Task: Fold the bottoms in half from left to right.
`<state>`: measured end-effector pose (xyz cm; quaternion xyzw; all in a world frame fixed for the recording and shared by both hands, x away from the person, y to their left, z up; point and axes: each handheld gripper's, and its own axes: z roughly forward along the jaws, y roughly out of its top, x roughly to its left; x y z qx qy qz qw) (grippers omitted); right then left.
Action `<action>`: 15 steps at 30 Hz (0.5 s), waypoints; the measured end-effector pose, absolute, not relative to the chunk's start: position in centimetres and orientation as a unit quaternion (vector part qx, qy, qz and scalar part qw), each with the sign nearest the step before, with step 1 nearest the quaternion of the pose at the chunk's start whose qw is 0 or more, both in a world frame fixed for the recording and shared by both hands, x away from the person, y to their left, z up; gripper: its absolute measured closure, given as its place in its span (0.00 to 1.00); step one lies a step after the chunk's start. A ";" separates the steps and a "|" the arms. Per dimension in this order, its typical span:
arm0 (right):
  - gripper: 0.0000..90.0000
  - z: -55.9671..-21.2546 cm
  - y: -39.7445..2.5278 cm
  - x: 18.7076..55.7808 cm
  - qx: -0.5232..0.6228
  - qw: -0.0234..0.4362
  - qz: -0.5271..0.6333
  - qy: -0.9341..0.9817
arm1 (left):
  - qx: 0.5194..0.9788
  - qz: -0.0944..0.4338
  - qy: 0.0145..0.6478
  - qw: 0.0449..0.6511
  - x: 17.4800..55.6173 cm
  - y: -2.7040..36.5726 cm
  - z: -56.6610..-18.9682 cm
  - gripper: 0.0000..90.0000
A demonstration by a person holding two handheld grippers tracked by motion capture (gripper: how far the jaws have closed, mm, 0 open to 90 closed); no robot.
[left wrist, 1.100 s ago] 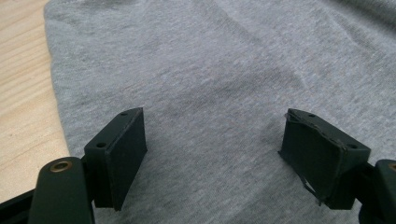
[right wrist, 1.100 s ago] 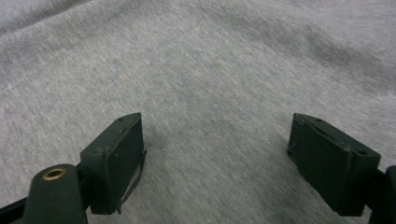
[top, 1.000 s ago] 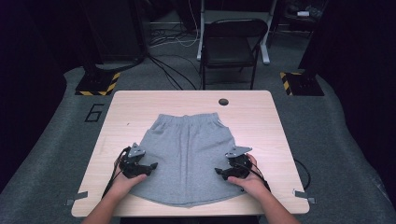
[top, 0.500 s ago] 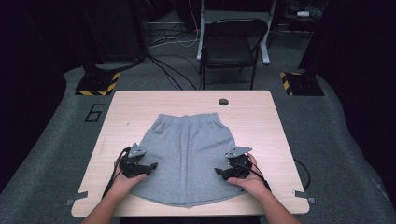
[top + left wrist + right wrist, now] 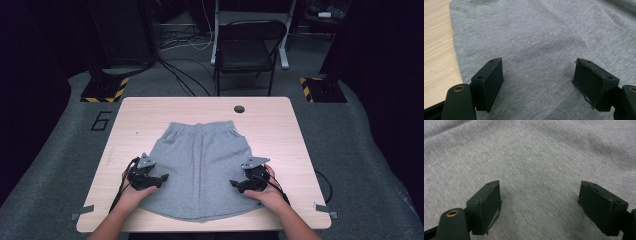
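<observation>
Grey shorts (image 5: 200, 167) lay flat on the desk (image 5: 280, 130). Both the left hand-held gripper (image 5: 161, 178) and the right hand-held gripper (image 5: 235, 184) rested on them, jaws apart; a chair (image 5: 248, 47) stood beyond.

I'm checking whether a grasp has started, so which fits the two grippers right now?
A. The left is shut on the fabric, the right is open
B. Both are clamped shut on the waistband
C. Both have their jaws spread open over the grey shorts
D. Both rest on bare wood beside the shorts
C: in each gripper view the two black jaws stand wide apart with flat grey shorts between them, for the left gripper and the right gripper alike.
</observation>
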<state>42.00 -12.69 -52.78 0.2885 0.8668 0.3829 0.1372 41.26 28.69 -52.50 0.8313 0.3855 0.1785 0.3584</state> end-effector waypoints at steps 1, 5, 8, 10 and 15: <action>0.19 -52.8 -12.7 42.0 0.291 0.136 0.383 0.866 | 0.831 0.178 0.387 0.358 41.2 28.7 -52.5 0.27; 0.19 -52.8 -12.7 42.0 0.289 0.137 0.383 0.867 | 0.830 0.180 0.389 0.357 41.2 28.8 -52.4 0.30; 0.19 -52.8 -12.7 42.0 0.287 0.138 0.383 0.867 | 0.827 0.183 0.391 0.360 41.2 28.8 -52.4 0.32; 0.19 -52.8 -12.7 42.0 0.288 0.138 0.383 0.867 | 0.827 0.177 0.394 0.359 41.2 28.9 -52.2 0.33; 0.19 -52.8 -12.7 42.0 0.287 0.138 0.383 0.867 | 0.823 0.168 0.403 0.364 41.2 29.3 -51.9 0.36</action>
